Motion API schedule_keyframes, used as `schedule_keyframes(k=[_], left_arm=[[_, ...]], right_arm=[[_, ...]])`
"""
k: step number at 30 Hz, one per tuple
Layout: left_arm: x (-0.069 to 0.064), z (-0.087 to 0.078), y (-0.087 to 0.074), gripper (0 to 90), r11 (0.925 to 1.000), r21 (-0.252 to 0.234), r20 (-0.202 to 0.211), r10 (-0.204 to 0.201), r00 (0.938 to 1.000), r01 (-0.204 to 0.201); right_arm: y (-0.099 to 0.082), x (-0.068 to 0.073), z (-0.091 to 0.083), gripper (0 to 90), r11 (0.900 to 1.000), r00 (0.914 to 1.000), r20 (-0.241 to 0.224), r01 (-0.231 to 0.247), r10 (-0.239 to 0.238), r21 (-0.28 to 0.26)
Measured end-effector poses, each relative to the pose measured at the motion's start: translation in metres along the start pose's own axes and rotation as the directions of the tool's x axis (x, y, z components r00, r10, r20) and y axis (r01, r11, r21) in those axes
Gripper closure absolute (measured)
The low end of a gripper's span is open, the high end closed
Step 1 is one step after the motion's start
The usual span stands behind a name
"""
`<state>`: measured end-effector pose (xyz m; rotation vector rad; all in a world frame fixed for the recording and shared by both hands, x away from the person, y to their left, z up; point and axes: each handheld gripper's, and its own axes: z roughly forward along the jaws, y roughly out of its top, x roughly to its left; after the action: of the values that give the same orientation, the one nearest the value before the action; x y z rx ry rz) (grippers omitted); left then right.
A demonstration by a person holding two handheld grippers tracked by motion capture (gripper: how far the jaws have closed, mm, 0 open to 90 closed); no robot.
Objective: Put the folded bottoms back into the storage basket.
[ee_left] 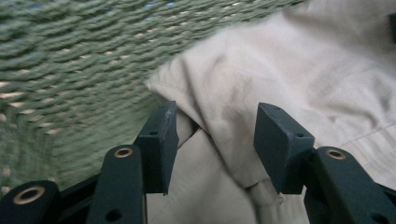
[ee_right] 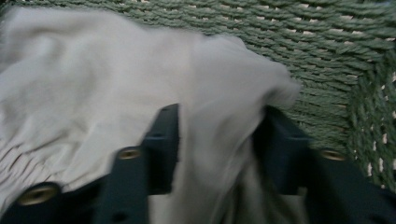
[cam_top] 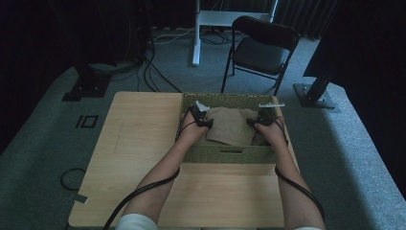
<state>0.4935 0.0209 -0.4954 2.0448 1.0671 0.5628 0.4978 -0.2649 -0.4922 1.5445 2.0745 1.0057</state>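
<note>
A beige cloth (cam_top: 232, 127) lies crumpled in a green woven basket (cam_top: 225, 154) on the far right part of a wooden table (cam_top: 139, 143). My left gripper (cam_top: 209, 123) is at the cloth's left edge and my right gripper (cam_top: 250, 121) at its right edge, both inside the basket. In the left gripper view the gripper (ee_left: 217, 140) is open, its jaws standing apart around a fold of the cloth (ee_left: 289, 70), with the basket wall (ee_left: 70, 60) behind. In the right gripper view the gripper (ee_right: 215, 140) is open, and a blurred corner of the cloth (ee_right: 93, 79) fills the gap, close to the basket wall (ee_right: 336, 56).
A black folding chair (cam_top: 261, 48) stands on the carpet just beyond the basket. A white desk leg (cam_top: 196, 33) and cables lie farther back. A black stand base (cam_top: 313, 93) sits right of the table, and a cable loop (cam_top: 72, 178) lies on the floor at left.
</note>
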Motion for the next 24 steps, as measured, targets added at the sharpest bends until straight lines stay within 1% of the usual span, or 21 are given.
schedule_keyframes(k=[2, 4, 6, 9, 10, 11, 12, 13, 15, 17, 20, 21, 23, 24], left_arm=[[0.001, 0.002, -0.002, 43.9, 0.9999, -0.003, -0.006, -0.015, 0.9999, 0.015], [0.003, 0.003, -0.002, 39.3, 0.9995, -0.011, -0.014, -0.031, 0.9994, 0.030], [0.004, 0.002, 0.000, 35.2, 0.9993, -0.014, -0.010, -0.036, 0.9993, 0.036], [0.004, -0.002, 0.002, 31.6, 0.9985, -0.023, 0.013, -0.049, 0.9987, 0.049], [0.004, -0.004, 0.003, 30.0, 0.9989, -0.023, 0.018, -0.041, 0.9990, 0.041], [0.004, -0.006, 0.005, 29.5, 0.9993, -0.022, 0.019, -0.030, 0.9994, 0.031], [0.003, -0.008, 0.006, 28.2, 0.9991, -0.033, 0.020, -0.025, 0.9995, 0.025], [0.003, -0.011, 0.007, 27.4, 0.9989, -0.042, 0.030, -0.018, 0.9994, 0.019], [0.002, -0.016, 0.011, 27.3, 0.9974, -0.067, 0.049, -0.023, 0.9985, 0.026], [0.002, -0.023, 0.015, 26.2, 0.9964, -0.081, 0.061, -0.022, 0.9979, 0.027], [0.000, -0.031, 0.020, 24.3, 0.9951, -0.095, 0.081, -0.020, 0.9965, 0.028], [0.000, -0.034, 0.022, 22.4, 0.9949, -0.098, 0.077, -0.016, 0.9969, 0.023], [0.000, -0.038, 0.023, 21.4, 0.9957, -0.091, 0.075, -0.006, 0.9971, 0.013], [0.000, -0.040, 0.024, 21.0, 0.9953, -0.095, 0.077, -0.015, 0.9969, 0.022]], right_arm=[[-0.001, 0.001, 0.002, 39.0, 0.9999, 0.9999, 0.001, 0.010, -0.010, 0.013], [-0.001, 0.002, 0.003, 36.1, 0.9995, 0.9996, 0.008, 0.028, -0.028, 0.013], [0.000, 0.002, 0.002, 32.5, 0.9997, 0.9997, 0.010, 0.024, -0.024, 0.002], [0.004, 0.003, -0.003, 28.9, 0.9990, 0.9991, 0.000, 0.042, -0.042, -0.013], [0.005, 0.003, -0.005, 27.8, 0.9987, 0.9988, -0.004, 0.048, -0.049, -0.017], [0.006, 0.003, -0.007, 25.4, 0.9992, 0.9994, -0.005, 0.034, -0.034, -0.022], [0.008, 0.002, -0.009, 24.5, 0.9995, 0.9997, -0.005, 0.023, -0.023, -0.023], [0.010, 0.002, -0.011, 24.5, 0.9990, 0.9996, -0.002, 0.028, -0.028, -0.035], [0.013, 0.002, -0.017, 23.9, 0.9979, 0.9995, -0.005, 0.031, -0.031, -0.057], [0.016, 0.003, -0.023, 20.0, 0.9967, 0.9996, -0.017, 0.021, -0.022, -0.078], [0.021, 0.005, -0.032, 20.2, 0.9955, 0.9992, -0.017, 0.035, -0.036, -0.088], [0.023, 0.005, -0.034, 20.0, 0.9954, 0.9993, -0.017, 0.032, -0.033, -0.091], [0.025, 0.007, -0.039, 18.9, 0.9953, 0.9999, -0.017, 0.000, -0.002, -0.097], [0.026, 0.007, -0.041, 18.9, 0.9945, 0.9997, -0.023, -0.013, 0.011, -0.104]])
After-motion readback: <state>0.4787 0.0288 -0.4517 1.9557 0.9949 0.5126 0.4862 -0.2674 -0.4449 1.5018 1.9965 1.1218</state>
